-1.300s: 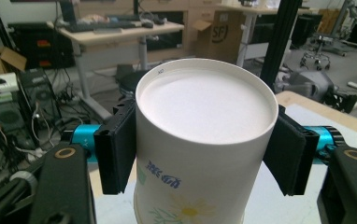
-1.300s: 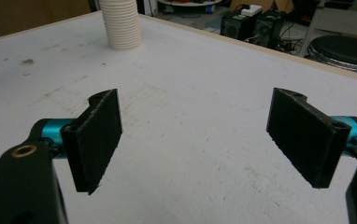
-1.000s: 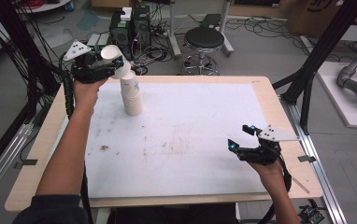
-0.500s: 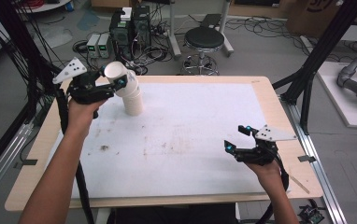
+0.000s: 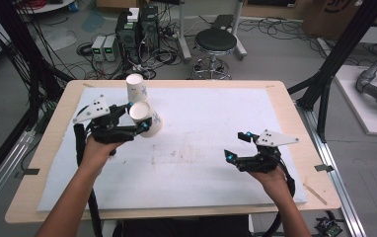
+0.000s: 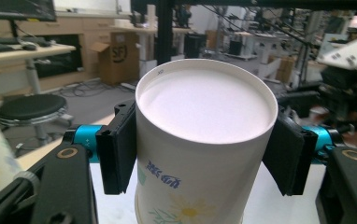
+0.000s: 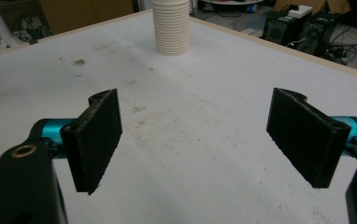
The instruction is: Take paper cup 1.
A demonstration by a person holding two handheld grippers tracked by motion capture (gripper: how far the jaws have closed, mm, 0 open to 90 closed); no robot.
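Observation:
A stack of upturned paper cups [image 5: 136,89] stands at the back left of the white mat [image 5: 211,123]; in the right gripper view the stack [image 7: 170,25] is far ahead. My left gripper [image 5: 139,123] is shut on a single daisy-printed paper cup [image 5: 146,118], held tilted above the mat just in front of the stack. In the left gripper view the cup [image 6: 204,107] sits base-up between both pads of the left gripper [image 6: 204,154]. My right gripper [image 5: 236,145] hovers open over the mat's near right, nothing between the jaws of the right gripper [image 7: 195,135].
The mat covers a wooden table [image 5: 295,123] and carries faint stains near its middle. Black frame posts [image 5: 324,89] rise at both sides. Behind the far edge are a stool [image 5: 215,42] and computer boxes [image 5: 137,27].
My left gripper has drawn one cup off the top of the stack and carried it toward the near side and lower. The right gripper has shifted slightly left.

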